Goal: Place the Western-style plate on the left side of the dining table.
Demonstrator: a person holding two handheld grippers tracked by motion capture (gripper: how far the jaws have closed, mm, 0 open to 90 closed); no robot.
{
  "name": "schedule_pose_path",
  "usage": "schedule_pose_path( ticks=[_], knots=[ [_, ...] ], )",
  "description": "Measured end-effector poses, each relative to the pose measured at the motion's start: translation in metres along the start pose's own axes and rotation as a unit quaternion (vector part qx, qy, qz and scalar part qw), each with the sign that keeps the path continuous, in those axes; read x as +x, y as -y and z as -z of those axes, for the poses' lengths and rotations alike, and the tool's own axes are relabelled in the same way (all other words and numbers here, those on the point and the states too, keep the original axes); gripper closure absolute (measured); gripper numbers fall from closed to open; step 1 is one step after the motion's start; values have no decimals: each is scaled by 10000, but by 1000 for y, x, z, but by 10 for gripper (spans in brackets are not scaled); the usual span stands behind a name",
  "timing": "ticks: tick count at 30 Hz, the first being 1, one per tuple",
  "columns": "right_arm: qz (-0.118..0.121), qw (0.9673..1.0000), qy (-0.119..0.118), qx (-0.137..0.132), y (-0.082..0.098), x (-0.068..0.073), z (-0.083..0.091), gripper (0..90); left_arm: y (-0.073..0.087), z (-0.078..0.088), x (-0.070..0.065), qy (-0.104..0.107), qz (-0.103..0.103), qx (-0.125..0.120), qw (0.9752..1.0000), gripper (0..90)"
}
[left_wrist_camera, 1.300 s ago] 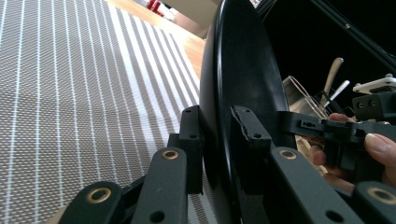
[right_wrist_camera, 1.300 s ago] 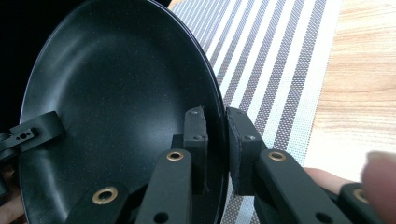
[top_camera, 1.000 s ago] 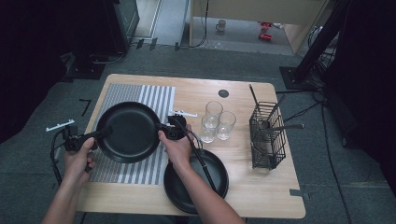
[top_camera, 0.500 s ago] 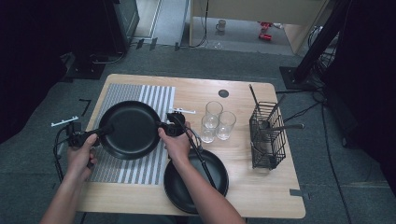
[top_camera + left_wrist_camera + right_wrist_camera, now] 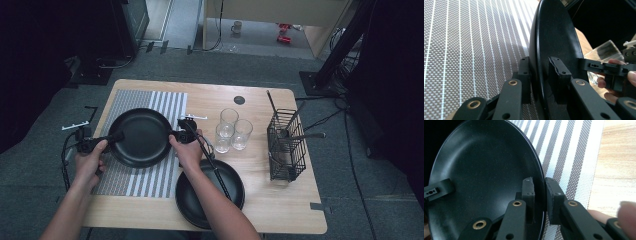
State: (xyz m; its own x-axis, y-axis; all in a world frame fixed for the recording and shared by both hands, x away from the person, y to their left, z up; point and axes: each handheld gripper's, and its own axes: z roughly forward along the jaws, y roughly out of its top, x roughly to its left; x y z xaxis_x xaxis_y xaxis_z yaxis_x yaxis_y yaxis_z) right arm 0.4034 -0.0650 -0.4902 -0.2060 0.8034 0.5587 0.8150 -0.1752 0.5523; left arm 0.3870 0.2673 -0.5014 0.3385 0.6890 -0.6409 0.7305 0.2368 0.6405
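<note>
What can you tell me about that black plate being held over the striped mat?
The black plate is round and shallow, with a raised, curving rim and a matte, faintly speckled surface; its material is hard to tell. It is held roughly level over the striped placemat, whether touching it or just above I cannot tell. The left hand-held gripper clamps its left rim and the right hand-held gripper its right rim, each with one jaw inside the rim and one outside. A second, similar black plate lies nearer the person.

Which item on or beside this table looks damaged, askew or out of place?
The pad on the left gripper, on the jaw inside the black plate, has a ragged, chipped top edge. Otherwise glasses stand upright and the placemat lies flat.
</note>
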Motion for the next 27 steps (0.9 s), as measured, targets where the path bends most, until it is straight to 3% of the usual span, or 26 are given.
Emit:
schedule_pose_path(
  ticks=[5, 14, 21, 27],
  knots=[
    [-45, 10000, 68, 47, -5, -1, -5, 796, -6, -5, 3, -55, 1, 56, 10000, 727],
    [-183, 9994, 261, 167, -15, -4, -21, 798, -16, -18, 9, -334, -84, 174, 9993, 708],
    [-251, 9989, 351, 185, -18, -5, -30, 811, -16, -26, 19, -520, 47, 262, 9983, 682],
    [-307, 9987, 384, 155, -19, -6, -32, 812, -20, -30, 14, -832, -222, 305, 9958, 649]
  ],
)
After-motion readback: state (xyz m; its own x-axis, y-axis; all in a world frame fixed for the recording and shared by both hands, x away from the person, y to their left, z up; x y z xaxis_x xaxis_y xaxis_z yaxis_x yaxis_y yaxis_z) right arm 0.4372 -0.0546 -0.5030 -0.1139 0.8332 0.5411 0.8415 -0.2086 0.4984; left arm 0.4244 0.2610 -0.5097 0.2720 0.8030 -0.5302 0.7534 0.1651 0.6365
